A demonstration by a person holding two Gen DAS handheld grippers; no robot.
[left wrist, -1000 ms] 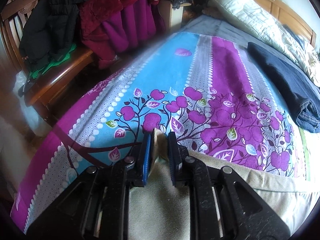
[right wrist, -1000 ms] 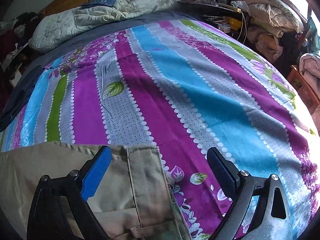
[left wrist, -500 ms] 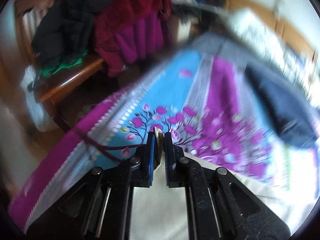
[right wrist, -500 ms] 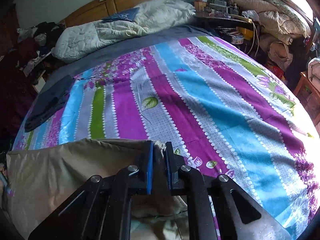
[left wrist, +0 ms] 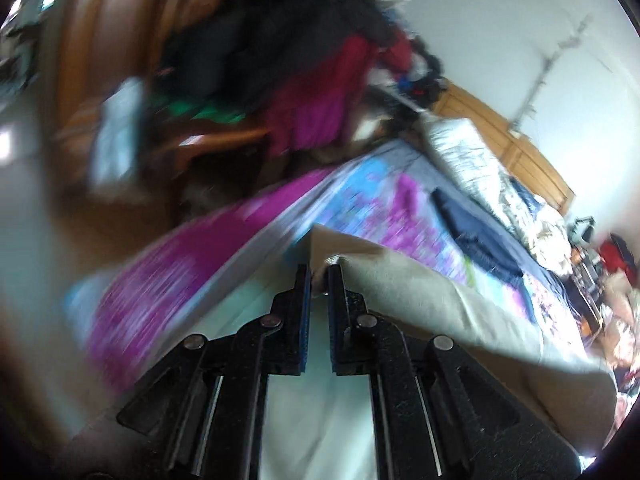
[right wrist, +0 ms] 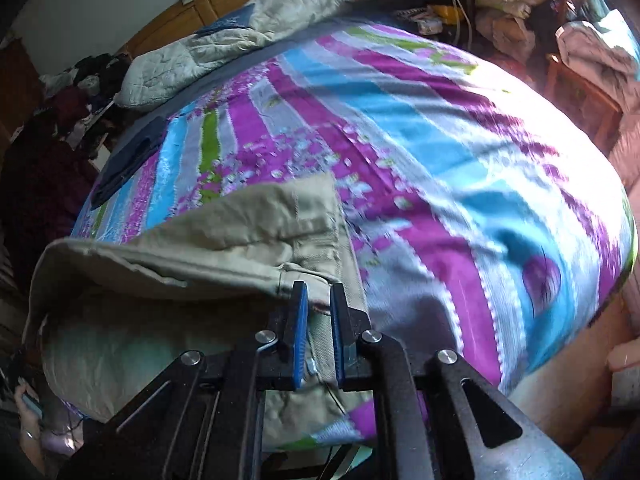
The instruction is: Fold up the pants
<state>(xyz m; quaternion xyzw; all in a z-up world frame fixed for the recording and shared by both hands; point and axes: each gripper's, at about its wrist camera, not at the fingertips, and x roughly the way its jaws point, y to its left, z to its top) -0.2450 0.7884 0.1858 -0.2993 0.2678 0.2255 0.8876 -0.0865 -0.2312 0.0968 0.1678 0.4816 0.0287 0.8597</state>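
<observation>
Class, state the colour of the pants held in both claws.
The pants are plain khaki beige, shown best in the right wrist view.

Left view motion-blurred; clothes pile (left wrist: 288, 76) indistinct; pants (right wrist: 224, 240) lower part cut by frame edge.

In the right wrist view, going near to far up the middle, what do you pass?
right gripper → khaki pants → striped bedspread → pale quilt → wooden headboard
</observation>
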